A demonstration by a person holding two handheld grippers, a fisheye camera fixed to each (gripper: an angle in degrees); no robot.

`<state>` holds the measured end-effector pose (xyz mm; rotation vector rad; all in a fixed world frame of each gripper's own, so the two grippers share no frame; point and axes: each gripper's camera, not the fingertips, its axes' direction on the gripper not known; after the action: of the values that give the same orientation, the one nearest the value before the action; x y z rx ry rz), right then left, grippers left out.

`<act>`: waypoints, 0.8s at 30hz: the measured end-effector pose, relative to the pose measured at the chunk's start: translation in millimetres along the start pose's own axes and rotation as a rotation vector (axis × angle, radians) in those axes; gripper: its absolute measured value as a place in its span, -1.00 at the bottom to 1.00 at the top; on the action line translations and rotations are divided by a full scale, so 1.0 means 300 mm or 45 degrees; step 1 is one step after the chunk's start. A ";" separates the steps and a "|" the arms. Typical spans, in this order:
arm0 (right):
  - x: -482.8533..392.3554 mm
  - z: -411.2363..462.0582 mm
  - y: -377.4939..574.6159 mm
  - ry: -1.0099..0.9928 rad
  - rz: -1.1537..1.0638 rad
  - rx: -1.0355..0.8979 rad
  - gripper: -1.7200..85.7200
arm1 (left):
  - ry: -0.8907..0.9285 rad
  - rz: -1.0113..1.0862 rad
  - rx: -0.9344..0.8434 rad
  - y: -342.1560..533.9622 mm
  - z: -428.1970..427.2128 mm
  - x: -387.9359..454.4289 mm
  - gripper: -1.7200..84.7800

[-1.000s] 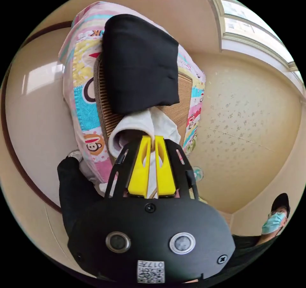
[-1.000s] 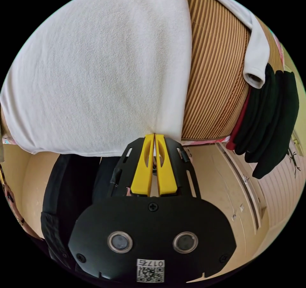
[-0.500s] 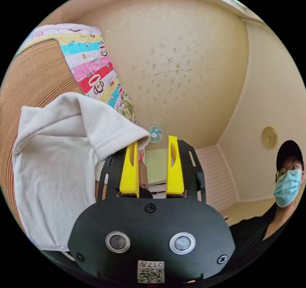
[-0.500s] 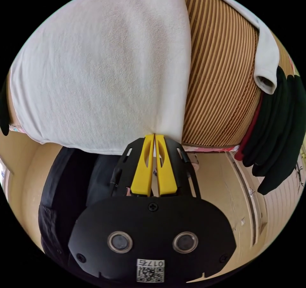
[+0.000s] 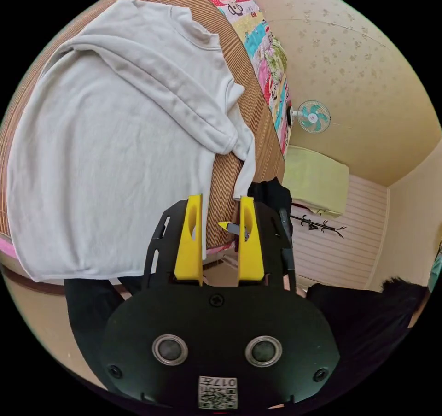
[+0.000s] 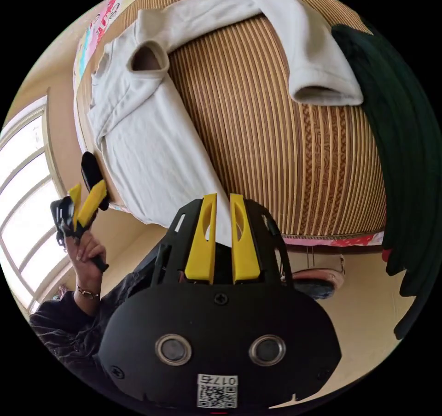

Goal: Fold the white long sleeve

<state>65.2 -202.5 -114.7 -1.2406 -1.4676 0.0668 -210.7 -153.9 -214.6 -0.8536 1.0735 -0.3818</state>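
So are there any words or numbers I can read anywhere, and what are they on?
Sticker on the left gripper: a square code and tiny characters, too small to read.
Second sticker on the right gripper: the same, too small to read.
Cartoon quilt: pictures; any letters are too blurred to read.
White long sleeve: no print that I can see.

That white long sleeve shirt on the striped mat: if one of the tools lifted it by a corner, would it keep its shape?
Probably not. The white long sleeve shirt lies limp, its sleeve curving across the striped mat, so it would likely sag. It looks soft and light. The hem hangs over the edge, so a pull may slide it.
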 end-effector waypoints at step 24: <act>-0.389 0.018 -0.383 -0.208 -0.389 0.128 -0.89 | -0.043 -0.302 0.364 -0.154 -0.106 -0.206 -0.73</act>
<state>-36.4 -330.9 -123.1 -0.9365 -1.7596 0.0365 -261.2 -156.1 -148.2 -0.7290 0.8623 -0.6999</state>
